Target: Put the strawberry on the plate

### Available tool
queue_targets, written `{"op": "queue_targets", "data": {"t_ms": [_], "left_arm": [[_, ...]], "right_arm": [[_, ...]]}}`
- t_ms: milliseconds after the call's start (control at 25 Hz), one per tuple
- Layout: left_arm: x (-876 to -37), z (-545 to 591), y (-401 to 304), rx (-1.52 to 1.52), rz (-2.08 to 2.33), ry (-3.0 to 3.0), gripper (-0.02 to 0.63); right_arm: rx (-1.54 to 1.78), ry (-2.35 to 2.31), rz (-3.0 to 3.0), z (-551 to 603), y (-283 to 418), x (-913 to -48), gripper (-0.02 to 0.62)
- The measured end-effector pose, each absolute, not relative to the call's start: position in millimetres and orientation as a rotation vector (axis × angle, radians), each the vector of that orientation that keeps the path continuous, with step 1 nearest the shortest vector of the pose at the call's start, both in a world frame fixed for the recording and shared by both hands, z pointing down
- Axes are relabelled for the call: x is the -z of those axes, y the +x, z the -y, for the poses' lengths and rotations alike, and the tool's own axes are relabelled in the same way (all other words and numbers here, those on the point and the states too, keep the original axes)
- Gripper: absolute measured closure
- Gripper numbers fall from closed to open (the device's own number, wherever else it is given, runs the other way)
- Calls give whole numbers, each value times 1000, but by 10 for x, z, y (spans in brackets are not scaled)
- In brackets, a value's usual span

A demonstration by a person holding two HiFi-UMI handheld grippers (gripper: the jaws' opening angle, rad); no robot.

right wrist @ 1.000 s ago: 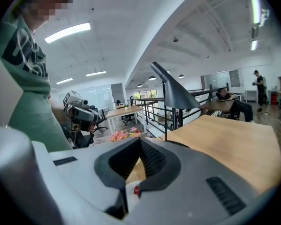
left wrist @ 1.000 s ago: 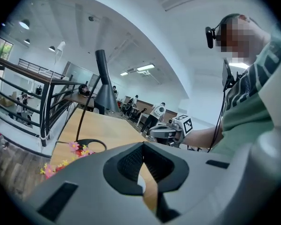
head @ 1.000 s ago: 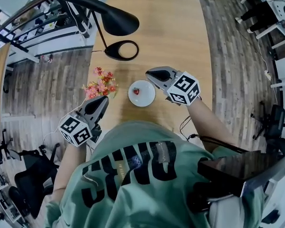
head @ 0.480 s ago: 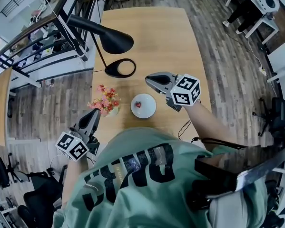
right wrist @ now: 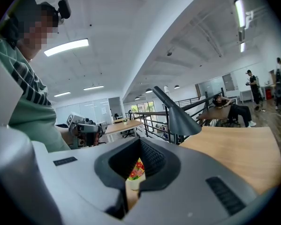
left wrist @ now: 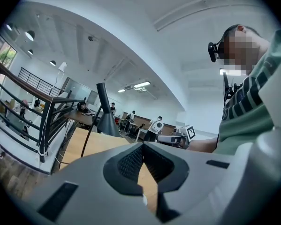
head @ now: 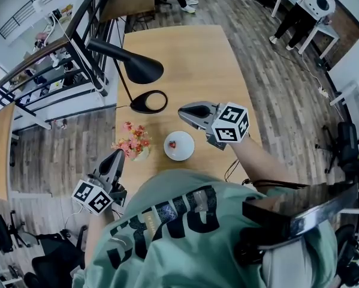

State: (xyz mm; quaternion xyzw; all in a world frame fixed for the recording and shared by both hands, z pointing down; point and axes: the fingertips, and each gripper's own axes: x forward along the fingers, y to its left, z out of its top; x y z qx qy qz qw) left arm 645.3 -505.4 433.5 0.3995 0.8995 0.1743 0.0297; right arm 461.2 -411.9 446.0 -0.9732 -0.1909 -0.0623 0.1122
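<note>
Person in green shirt (head: 167, 233) standing at tabletop (head: 185, 59). Left gripper (head: 120, 153) hovering close to body, jaws pressing together, holding nothing. Strawberry (head: 172, 144) sitting on white plate (head: 186, 149); task looking done. Flowers (head: 132, 143) standing just beside plate, on left. Right gripper (head: 183, 110) hovering past plate's far edge, jaws pressing together, empty. Lamp (head: 138, 69) standing farther back. Risk: either gripper swinging low, clipping plate rim and rolling strawberry off, or tipping flowers.
</note>
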Motion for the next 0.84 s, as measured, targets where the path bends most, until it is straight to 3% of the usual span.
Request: {"op": "queue_targets", "data": {"t_ms": [840], "left_arm": [[-4396,5149,6297,-571,-2774,1226,601]], "right_arm": [[185,-2856,518,4196,4557,-4518,589]]}}
